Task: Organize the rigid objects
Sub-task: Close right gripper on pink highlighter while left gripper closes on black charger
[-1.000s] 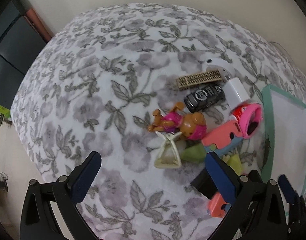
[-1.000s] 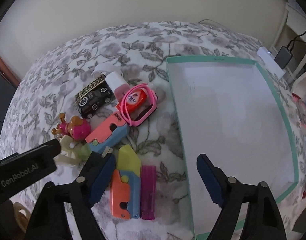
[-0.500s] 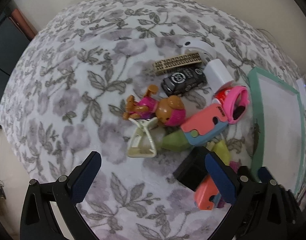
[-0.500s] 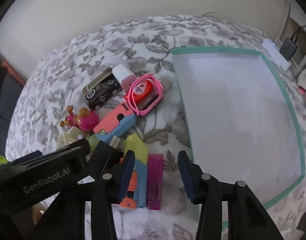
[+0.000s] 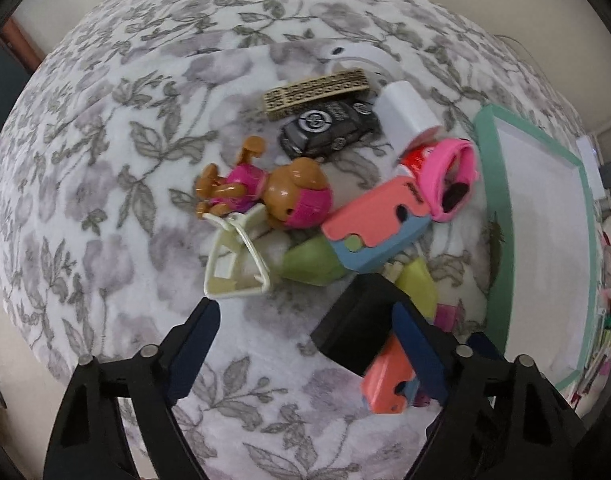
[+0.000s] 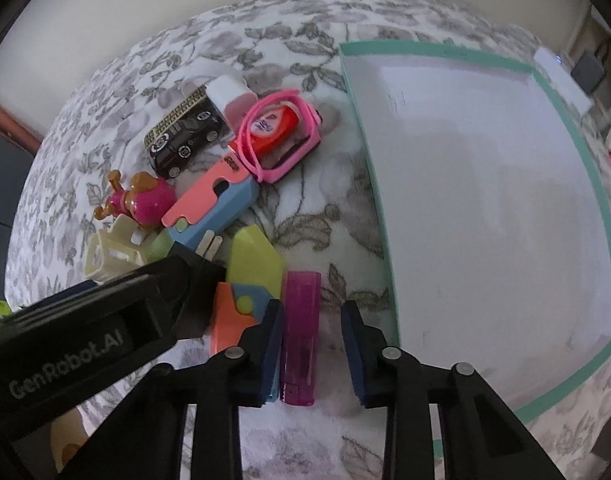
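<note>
A pile of toys lies on the flowered cloth: a purple block (image 6: 299, 336), a yellow-green piece (image 6: 254, 266), an orange-and-blue toy (image 6: 209, 208), a black toy car (image 6: 185, 142), a pink-and-brown dog figure (image 5: 273, 196), a cream frame (image 5: 235, 260) and a pink ring (image 6: 281, 136) around a red tube. My right gripper (image 6: 312, 344) is open, its fingers straddling the purple block. My left gripper (image 5: 305, 344) is open above a black box (image 5: 357, 332) near the cream frame.
A white tray with a teal rim (image 6: 569, 128) lies to the right of the pile, also seen in the left wrist view (image 5: 501, 208). A tan studded strip (image 5: 317, 92) and a white block (image 5: 405, 114) lie behind the car. The left gripper's body (image 6: 77, 332) crosses the right wrist view.
Both grippers have moved down and closer to the pile. My right gripper has narrowed its opening and now straddles the purple block.
</note>
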Demonstrator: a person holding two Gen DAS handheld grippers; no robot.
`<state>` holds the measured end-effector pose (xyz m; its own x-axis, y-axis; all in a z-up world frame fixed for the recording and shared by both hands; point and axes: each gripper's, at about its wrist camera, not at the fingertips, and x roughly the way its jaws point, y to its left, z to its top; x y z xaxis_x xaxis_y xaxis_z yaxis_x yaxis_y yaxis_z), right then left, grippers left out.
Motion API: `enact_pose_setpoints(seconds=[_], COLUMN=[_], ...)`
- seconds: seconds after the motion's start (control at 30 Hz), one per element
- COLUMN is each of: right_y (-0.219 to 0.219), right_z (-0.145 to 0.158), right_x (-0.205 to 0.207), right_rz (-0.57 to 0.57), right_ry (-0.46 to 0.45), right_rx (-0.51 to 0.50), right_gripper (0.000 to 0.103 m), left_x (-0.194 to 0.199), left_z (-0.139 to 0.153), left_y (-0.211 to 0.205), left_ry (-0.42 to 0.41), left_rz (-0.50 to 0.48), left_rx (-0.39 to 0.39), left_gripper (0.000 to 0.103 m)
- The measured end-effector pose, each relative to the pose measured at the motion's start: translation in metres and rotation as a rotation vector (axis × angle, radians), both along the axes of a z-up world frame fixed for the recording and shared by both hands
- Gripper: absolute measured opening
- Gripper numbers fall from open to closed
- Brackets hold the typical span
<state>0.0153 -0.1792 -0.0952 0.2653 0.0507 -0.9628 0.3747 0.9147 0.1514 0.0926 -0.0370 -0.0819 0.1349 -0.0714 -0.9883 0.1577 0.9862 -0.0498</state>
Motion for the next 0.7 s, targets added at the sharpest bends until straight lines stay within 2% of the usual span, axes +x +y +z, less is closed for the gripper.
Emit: enact_pose_setpoints(seconds=[0.1, 0.27, 0.33, 0.43, 0.53, 0.7], right_y=[0.0, 0.009, 0.009, 0.008, 0.007, 0.007], right_z=[-0.001, -0.005, -0.007, -0.013, -0.013, -0.01], right_x=[-0.002, 0.003, 0.005, 0.005, 0.004, 0.002], right_rz=[0.017, 0.044, 0.043, 0.036, 0.035, 0.051], right_ry=[0.005, 0.013, 0.021, 0.032, 0.037, 0.042], right_rx=[-0.012, -0.006, -0.011, 0.02, 0.018, -0.013], right_gripper=[0.031, 0.028, 0.028, 0.028, 0.027, 0.027], left_x=[-0.003, -0.007, -0.008, -0.01, -0.013, -0.011], left_z=[0.0, -0.006, -0.013, -0.018, -0.019, -0.018], left_y=[-0.014, -0.029, -0.035, -0.041, -0.041, -0.031], left_ry=[-0.008, 0.016, 0.037, 0.038, 0.042, 0.057], left_rz=[-0.028, -0.068, -0.072, -0.078, -0.07, -0.044], left_rx=[-0.002, 0.001, -0.008, -0.013, -0.038, -0.072], left_gripper=[0.082, 0.066, 0.065, 0.052, 0.047, 0.047])
